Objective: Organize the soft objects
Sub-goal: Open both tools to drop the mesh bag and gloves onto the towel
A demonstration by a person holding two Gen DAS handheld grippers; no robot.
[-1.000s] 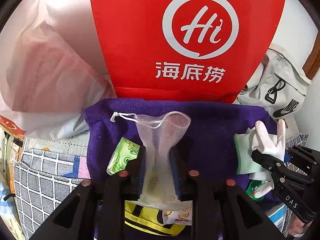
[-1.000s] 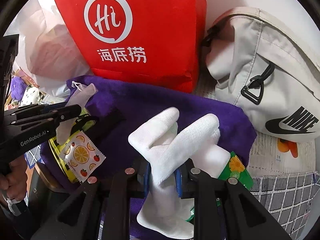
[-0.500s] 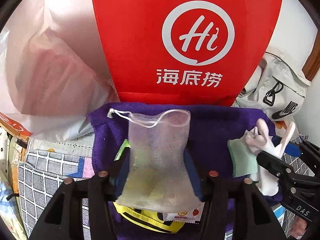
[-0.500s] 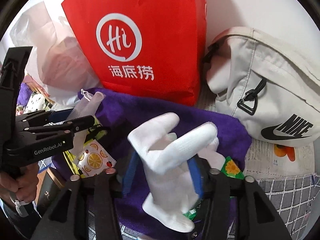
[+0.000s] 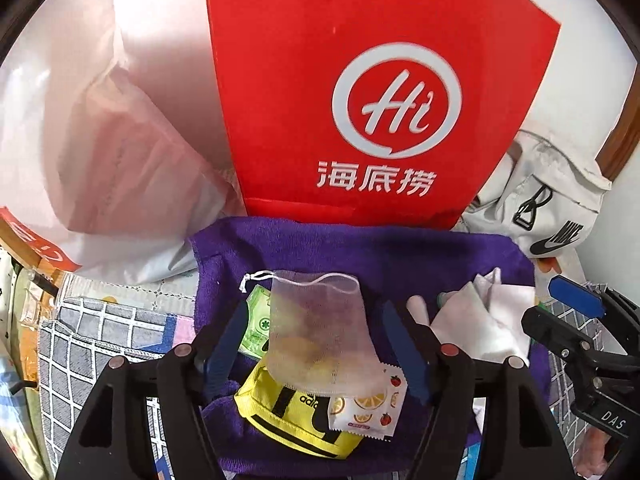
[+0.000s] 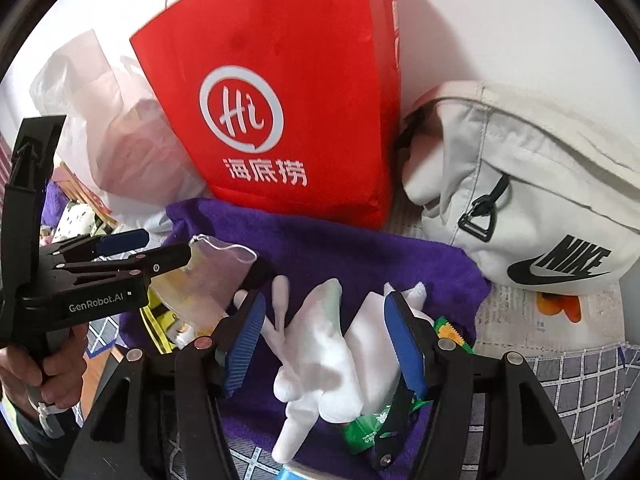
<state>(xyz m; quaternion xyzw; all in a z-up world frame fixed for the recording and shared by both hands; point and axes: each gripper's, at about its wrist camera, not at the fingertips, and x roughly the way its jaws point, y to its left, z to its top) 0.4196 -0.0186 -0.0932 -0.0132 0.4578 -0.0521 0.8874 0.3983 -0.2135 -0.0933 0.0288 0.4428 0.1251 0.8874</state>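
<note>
Both grippers have let go since a second ago. The left gripper (image 5: pixel 316 344) was clamped on the mesh pouch (image 5: pixel 318 336); now its jaws stand wide apart on either side of the pouch, which lies free on the purple towel (image 5: pixel 360 252), covering part of a yellow-and-black pouch (image 5: pixel 288 412) and a fruit-print sachet (image 5: pixel 368 412), with a green packet (image 5: pixel 258 326) just beside its left edge. The right gripper (image 6: pixel 324 340) was pinching the white glove (image 6: pixel 324 364); its blue pads (image 6: pixel 404 344) are now spread well clear, and the glove lies loose on the towel's right part, its fingers pointing away from the camera, over a green wrapper (image 6: pixel 368 432). Both cameras have also drawn back, so more of the scene shows.

The purple towel is spread over a grey grid-patterned cloth (image 5: pixel 92 344) and a pale printed sheet (image 6: pixel 516 320); what lies under these cannot be told. A white wall rises behind.

Behind the towel, touching its far edge, stands a red paper bag (image 5: pixel 360 92) with a white "Hi" logo. Left of that bag slumps a translucent white plastic bag (image 5: pixel 112 152). Right of the towel lies a white Nike bag (image 6: pixel 532 208) with a black buckle, and a wooden edge (image 5: pixel 624 136) shows beyond it. The left gripper's black frame hides the towel's left part in the right wrist view.
</note>
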